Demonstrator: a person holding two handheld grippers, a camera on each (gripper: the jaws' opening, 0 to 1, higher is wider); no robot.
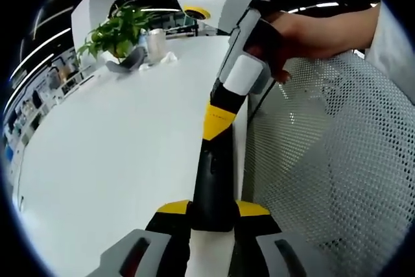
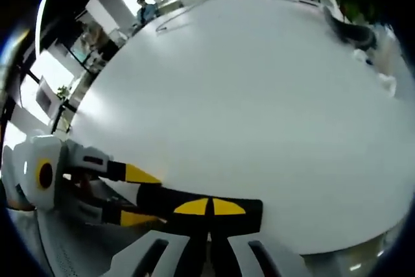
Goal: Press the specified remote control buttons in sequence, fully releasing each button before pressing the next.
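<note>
- Around the remote control (image 1: pixel 213 180), a dark slim bar, the left gripper (image 1: pixel 213 209) is clenched, one yellow-tipped jaw on each side of its near end.
- Beyond the remote's far end, the right gripper (image 1: pixel 218 121) reaches in with its two jaws closed flat together, grasping nothing. Their joined yellow tip meets the remote's upper face.
- Behind that gripper, farther from the remote, a hand (image 1: pixel 305 30) wraps its handle.
- Beside the remote, on one side, lies the white table (image 1: pixel 117 147). On the other side is a white mesh chair (image 1: pixel 324 160). The remote sits over the table's edge, held up off the surface.
- Well beyond the remote, at the table's far end, stand a potted plant (image 1: pixel 117 30) and a pale cup (image 1: pixel 155 42).
- Step in hand, as I judge it: one press in the sequence, with the closed tip used as a finger on a button. The buttons themselves are too dark to make out, so I cannot tell which one.
- Next move calls for lifting the tip straight off until it is apart from the remote. Then it must shift along the face to the following button while the left grip holds steady.
</note>
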